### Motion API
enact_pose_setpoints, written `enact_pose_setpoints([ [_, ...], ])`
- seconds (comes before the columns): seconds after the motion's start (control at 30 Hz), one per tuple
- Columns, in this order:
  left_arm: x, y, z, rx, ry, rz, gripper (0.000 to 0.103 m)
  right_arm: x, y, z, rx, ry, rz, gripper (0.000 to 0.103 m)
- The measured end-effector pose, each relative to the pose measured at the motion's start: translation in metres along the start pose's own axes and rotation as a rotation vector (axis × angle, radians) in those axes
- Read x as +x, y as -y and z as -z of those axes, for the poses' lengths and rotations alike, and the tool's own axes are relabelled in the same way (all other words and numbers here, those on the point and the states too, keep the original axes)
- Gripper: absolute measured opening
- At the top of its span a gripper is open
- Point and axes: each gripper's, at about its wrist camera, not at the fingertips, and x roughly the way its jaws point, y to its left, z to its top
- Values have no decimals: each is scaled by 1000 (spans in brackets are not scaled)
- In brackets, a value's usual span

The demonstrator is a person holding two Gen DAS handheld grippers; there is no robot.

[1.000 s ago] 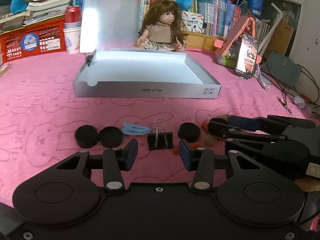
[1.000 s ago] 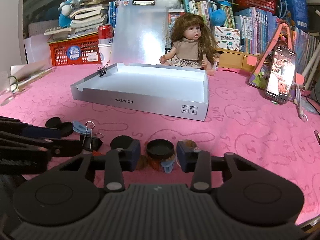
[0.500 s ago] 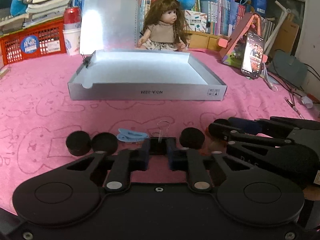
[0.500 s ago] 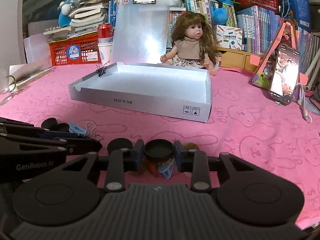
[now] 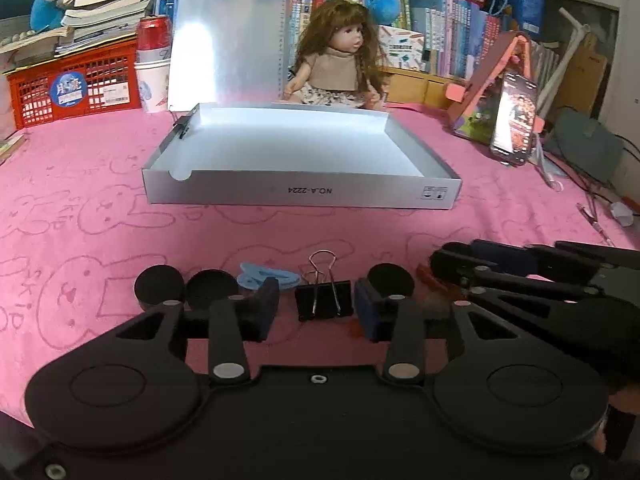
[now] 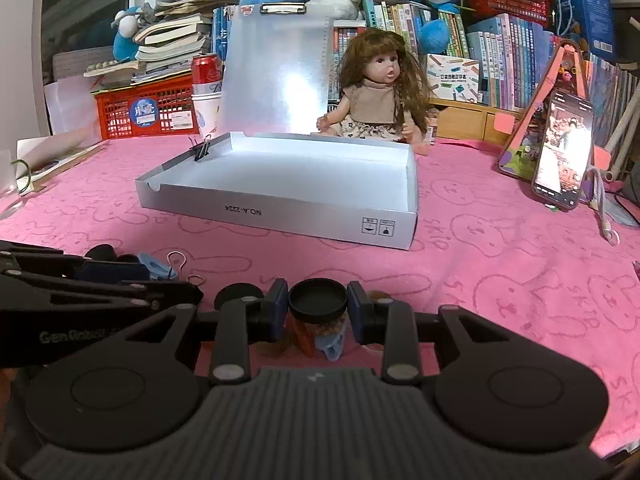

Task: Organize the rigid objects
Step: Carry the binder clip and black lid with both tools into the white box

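A black binder clip point(image 5: 324, 300) lies on the pink cloth between the fingers of my left gripper point(image 5: 316, 306), which is open around it without touching. Black round caps point(image 5: 160, 286) point(image 5: 390, 278) and a light blue clip point(image 5: 266, 278) lie beside it. My right gripper point(image 6: 318, 306) is shut on a black round cap point(image 6: 318, 300), held just above an orange piece and a blue clip point(image 6: 330, 346). The open silver box point(image 5: 300, 196) stands beyond, also in the right wrist view point(image 6: 280, 216), with a binder clip point(image 6: 202, 150) on its left wall.
A doll point(image 5: 336, 64), a clipboard point(image 5: 228, 36), a red basket point(image 5: 76, 84), a can on cups point(image 5: 152, 64) and books stand behind the box. A phone on a pink stand point(image 5: 514, 118) is at the right. Cables lie at the far right edge.
My left gripper closed around the binder clip, then opened again with the clip on the cloth. My right gripper closed on the black cap and raised it slightly.
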Motion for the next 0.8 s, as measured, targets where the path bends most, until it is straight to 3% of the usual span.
enact_pose_setpoints([
  [0.13,9,1,0,-17,-26,-4,39,0,3,1,9,-2,6,37],
  [0.2,10,4,0,-1,-20,-10,32,0,4,1,15,-3,7,37],
  [0.47,0,3,-3,1,-17,26,31,0,5,-1,29,1,2,37],
  [0.8,-7,-9,-39,-1,-9,67,31,7,13,-19,73,-19,-15,37],
])
